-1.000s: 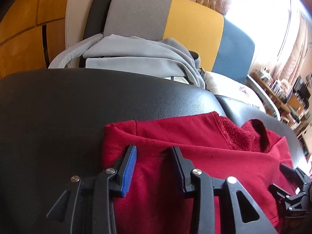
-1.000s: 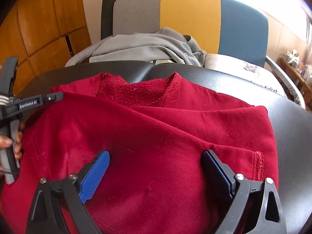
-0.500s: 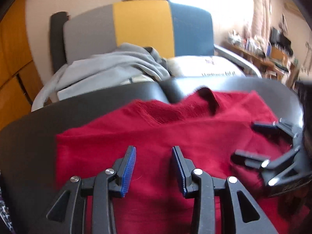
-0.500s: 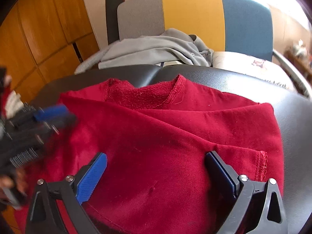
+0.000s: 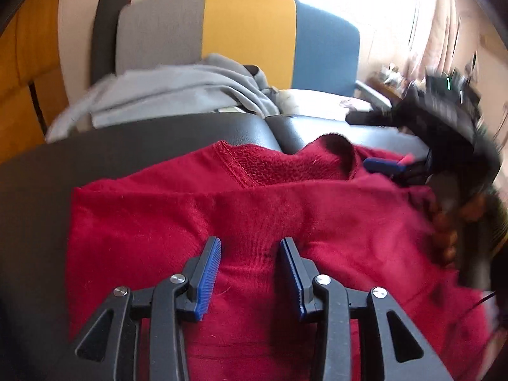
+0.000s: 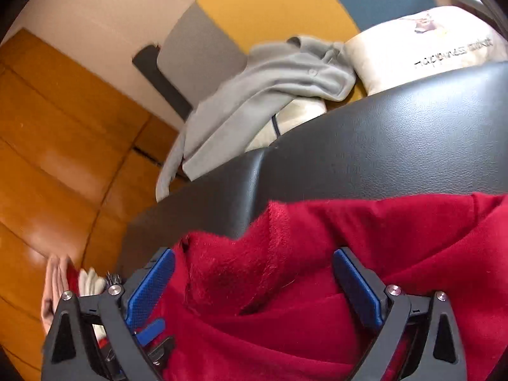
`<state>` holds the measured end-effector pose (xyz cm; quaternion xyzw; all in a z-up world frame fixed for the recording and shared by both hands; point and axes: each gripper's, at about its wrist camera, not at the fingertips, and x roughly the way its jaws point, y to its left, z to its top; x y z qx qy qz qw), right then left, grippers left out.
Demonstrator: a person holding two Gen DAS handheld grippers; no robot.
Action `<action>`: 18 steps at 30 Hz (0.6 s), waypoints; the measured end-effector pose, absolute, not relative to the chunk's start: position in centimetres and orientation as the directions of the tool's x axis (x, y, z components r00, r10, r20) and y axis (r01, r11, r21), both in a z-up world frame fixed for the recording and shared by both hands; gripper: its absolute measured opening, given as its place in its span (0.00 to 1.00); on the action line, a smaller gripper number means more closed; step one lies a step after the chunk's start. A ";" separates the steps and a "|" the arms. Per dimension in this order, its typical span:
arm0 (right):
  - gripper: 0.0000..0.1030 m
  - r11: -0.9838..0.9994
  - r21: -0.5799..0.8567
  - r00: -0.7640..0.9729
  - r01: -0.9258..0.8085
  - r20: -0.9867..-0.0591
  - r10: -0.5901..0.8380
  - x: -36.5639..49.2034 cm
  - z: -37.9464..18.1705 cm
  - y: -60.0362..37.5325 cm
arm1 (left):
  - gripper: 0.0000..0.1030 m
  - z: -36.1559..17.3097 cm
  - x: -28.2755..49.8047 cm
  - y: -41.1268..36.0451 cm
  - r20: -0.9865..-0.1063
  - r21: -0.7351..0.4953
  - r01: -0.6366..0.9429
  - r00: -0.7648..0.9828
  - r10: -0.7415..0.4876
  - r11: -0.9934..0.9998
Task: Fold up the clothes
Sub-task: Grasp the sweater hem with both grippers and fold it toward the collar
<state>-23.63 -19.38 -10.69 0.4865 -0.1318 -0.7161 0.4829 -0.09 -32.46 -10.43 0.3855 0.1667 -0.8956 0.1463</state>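
My left gripper (image 5: 249, 254) hangs half open over the red sweater (image 5: 222, 216), gripping nothing. My right gripper (image 6: 254, 266) stands wide open at the sweater's collar (image 6: 241, 266). The sweater lies on the black cushion (image 6: 397, 146).

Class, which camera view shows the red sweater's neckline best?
The left wrist view: the red sweater lies spread on the black surface, with its neckline whole and in context. The right wrist view shows only the fuzzy inside of the collar, close and tilted.
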 end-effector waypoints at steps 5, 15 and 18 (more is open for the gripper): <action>0.97 -0.490 0.597 -0.116 0.636 -0.553 -0.825 -21.6 -10.5 -19.5 | 0.38 -8.9 -3.9 -36.6 -0.744 -0.252 0.443 -0.657 -0.121 -0.860; 0.97 -0.452 0.649 -0.132 0.612 -0.480 -0.867 -21.8 -10.8 -17.8 | 0.53 -11.6 -12.6 -35.0 -0.783 0.130 0.459 -0.496 -0.375 -0.879; 0.97 -0.465 0.641 -0.140 0.611 -0.490 -0.860 -22.1 -10.8 -18.0 | 0.53 -11.5 -12.2 -36.0 -0.786 0.088 0.479 -0.505 -0.356 -0.874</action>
